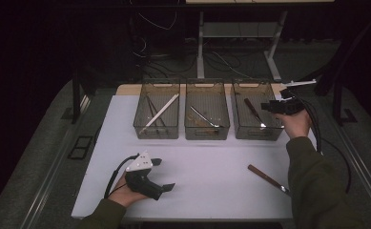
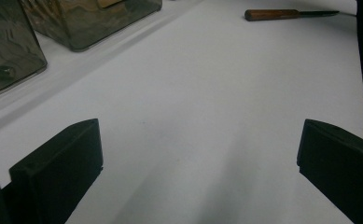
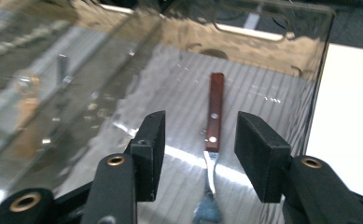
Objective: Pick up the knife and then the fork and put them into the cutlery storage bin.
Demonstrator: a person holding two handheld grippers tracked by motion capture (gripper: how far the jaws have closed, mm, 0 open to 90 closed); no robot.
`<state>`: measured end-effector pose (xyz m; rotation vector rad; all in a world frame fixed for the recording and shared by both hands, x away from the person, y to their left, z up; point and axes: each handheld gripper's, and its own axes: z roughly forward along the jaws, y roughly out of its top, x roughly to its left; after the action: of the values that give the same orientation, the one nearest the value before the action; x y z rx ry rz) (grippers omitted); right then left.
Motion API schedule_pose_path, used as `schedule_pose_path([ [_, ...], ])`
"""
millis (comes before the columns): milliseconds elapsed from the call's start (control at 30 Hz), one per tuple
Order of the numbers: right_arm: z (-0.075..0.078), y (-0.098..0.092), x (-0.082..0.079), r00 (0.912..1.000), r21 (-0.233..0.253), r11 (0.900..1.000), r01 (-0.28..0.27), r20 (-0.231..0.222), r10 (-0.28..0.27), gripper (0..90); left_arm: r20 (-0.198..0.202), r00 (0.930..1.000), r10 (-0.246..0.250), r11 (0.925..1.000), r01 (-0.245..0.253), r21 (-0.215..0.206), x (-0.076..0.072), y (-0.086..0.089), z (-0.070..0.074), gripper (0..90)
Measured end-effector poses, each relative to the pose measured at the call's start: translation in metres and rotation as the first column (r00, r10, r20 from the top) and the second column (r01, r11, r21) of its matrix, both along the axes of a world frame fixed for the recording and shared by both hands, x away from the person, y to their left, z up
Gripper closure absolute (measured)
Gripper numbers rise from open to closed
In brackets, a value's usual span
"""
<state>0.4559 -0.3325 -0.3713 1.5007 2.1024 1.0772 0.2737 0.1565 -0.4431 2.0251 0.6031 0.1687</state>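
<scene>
At about two o'clock on the white worktop [image 1: 211,176], the right gripper [image 1: 269,107] hangs over the right-hand bin [image 1: 255,131] of three smoky clear bins standing in a row along the far edge. Its jaws stand apart with nothing between them. In the right gripper view the gripper [image 3: 200,154] looks down into that bin, where a wooden-handled spatula [image 3: 213,116] lies on the bin floor, its handle toward twelve o'clock in that view and its metal blade toward six, lined up with the gap between the jaws but not touched by them. In the high view the same spatula [image 1: 252,110] lies slantwise inside the bin.

At about seven o'clock on the worktop the left gripper [image 1: 166,174] rests low by the near edge, held in the person's left hand, jaws pointing toward three o'clock and spread wide, holding nothing. In the left gripper view the gripper [image 2: 200,154] faces bare white worktop.

A second wooden-handled spatula [image 1: 267,178] lies on the worktop at about four o'clock, just beside the right sleeve [image 1: 314,186]; it also shows far off in the left gripper view [image 2: 286,14].

The left bin [image 1: 157,130] holds a long white stick [image 1: 160,113], and the middle bin [image 1: 207,131] holds a thin metal tool [image 1: 203,116] with small brownish bits I cannot tell apart.
</scene>
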Motion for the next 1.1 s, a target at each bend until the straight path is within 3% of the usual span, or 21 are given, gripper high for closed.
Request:
schedule_pose_path([
  [233,0.020,-0.003,-0.028,0.9957,0.031,0.996,-0.082,0.045,0.081,46.5,0.000,1.0000,0.000,1.0000,0.000,0.003,0.000,0.000,0.000,0.0],
  [400,0.023,-0.005,-0.050,0.9900,0.036,0.991,-0.132,0.054,0.130,40.9,0.000,1.0000,-0.001,1.0000,0.001,0.003,0.000,0.000,0.000,0.0],
  [800,0.006,-0.006,-0.100,0.9667,0.032,0.968,-0.249,0.068,0.247,34.9,0.001,1.0000,0.002,1.0000,-0.002,0.005,0.000,0.000,0.000,0.0],
  [1100,-0.014,-0.008,-0.132,0.9522,0.014,0.953,-0.304,0.038,0.303,34.9,0.001,1.0000,0.004,0.9999,-0.004,0.009,0.000,0.001,0.001,0.0],
])
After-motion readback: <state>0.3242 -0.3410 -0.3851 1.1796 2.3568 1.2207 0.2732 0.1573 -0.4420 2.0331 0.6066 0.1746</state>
